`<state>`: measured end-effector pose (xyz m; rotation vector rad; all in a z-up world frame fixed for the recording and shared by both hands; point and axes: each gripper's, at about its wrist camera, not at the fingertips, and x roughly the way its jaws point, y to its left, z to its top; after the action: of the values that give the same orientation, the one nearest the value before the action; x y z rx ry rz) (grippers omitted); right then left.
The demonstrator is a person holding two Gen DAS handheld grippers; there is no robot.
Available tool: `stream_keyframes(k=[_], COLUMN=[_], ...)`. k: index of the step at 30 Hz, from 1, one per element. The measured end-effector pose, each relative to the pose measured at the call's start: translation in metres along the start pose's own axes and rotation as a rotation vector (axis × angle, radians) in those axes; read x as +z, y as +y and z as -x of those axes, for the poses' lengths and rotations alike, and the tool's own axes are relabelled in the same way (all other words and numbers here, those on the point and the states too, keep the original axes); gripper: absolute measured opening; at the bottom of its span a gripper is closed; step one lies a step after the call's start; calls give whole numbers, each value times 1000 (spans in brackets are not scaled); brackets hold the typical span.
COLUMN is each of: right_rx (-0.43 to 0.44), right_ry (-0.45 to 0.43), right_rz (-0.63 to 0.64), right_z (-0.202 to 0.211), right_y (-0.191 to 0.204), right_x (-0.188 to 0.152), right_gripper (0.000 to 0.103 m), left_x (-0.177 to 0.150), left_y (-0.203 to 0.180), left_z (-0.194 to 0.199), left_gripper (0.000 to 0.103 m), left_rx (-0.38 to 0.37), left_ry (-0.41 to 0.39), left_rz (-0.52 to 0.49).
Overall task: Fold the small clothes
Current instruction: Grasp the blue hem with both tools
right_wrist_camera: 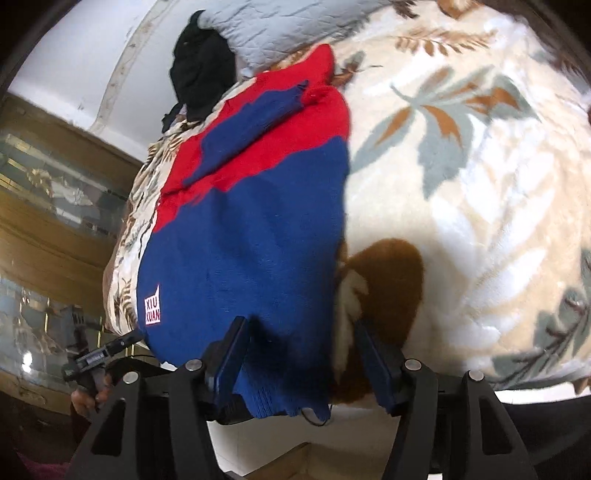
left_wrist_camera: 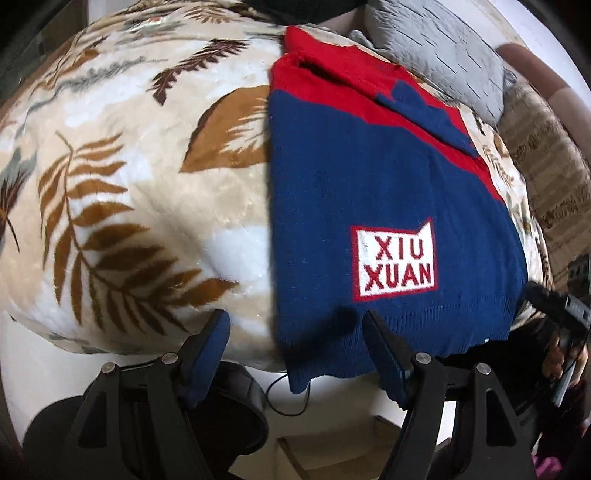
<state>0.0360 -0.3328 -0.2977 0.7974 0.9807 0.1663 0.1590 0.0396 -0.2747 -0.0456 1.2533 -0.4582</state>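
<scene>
**Sweater laid at the bed's near edge, both grippers open at its hem**

A red-and-blue sweater (left_wrist_camera: 369, 192) is spread on a leaf-patterned blanket (left_wrist_camera: 129, 166) that covers the bed, its blue hem hanging over the near edge and its red top toward the far side. One blue sleeve is folded across the red chest.

Only in the left wrist view is the white "XIU XUAN" patch (left_wrist_camera: 393, 264) read clearly, and the right gripper's black tip is seen at the right border. Only in the right wrist view is a black garment (right_wrist_camera: 201, 77) shown at the far edge beside a grey pillow (right_wrist_camera: 295, 22), along with a wooden cabinet (right_wrist_camera: 48, 206) off the bed; a hand on the other gripper's handle is glimpsed low on the left.

The left gripper (left_wrist_camera: 295, 325) is pointed steeply down at the hem's corner, its jaws held apart, with the sweater's side edge lying between them; no pressing contact is seen. The right gripper (right_wrist_camera: 299, 332) is angled down less steeply, its jaws likewise apart over the opposite hem corner, nothing being gripped.
</scene>
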Motion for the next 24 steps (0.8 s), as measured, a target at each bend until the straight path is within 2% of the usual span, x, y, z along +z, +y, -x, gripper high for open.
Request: stream_keyframes(k=[3,4,8,9,10,12,14,16,17,18,19,23,24], right_rx=[34,52,49,49,55,70,70,70,81,80,73,84,79], right_ry=[10,6,-15,-11,-6,-5,-8,-5,5,4,-9,-3,10], right_rz=[43,52,25,5,-22,-41,-14,24,58,79,101,103,89], right_z=[-4,-4,-2,-3,-4,-5,-7,-8,-10,-11,-10,-13,-16], right_y=[10,12,7,3,-1,-2,3,11,17,21,25,26,24], right_x=[-4,-4,-3,-2,-2,-1,-2,-4,-5,-6,-7,-5,-4], right_gripper=[64,64,63,63,63,64,64,42,25,25,25,26,28], left_x=[1,1,0,1,1,-4,-4,-5,-5,-7,-8,-11,-13], left_y=[0,-1,-4,-3,-1,4,4,4,4,6,7,10,10], left_z=[2,3,3,1,0,-3,-3,-2,-1,2,2,1,0], left_gripper=[32,27,27,30,37,45,45,43,37,26,24,25,30], left_rx=[-27,-42,-59,-63,-71,-91,-93,-92,-95,-98,-93,-101,-101], left_ry=[-13,-9,-15,-14,-6,28,23,17,11,5,0,8,25], left_rz=[6,1,-23,-21,-16,7,7,4,13,17,17,19,21])
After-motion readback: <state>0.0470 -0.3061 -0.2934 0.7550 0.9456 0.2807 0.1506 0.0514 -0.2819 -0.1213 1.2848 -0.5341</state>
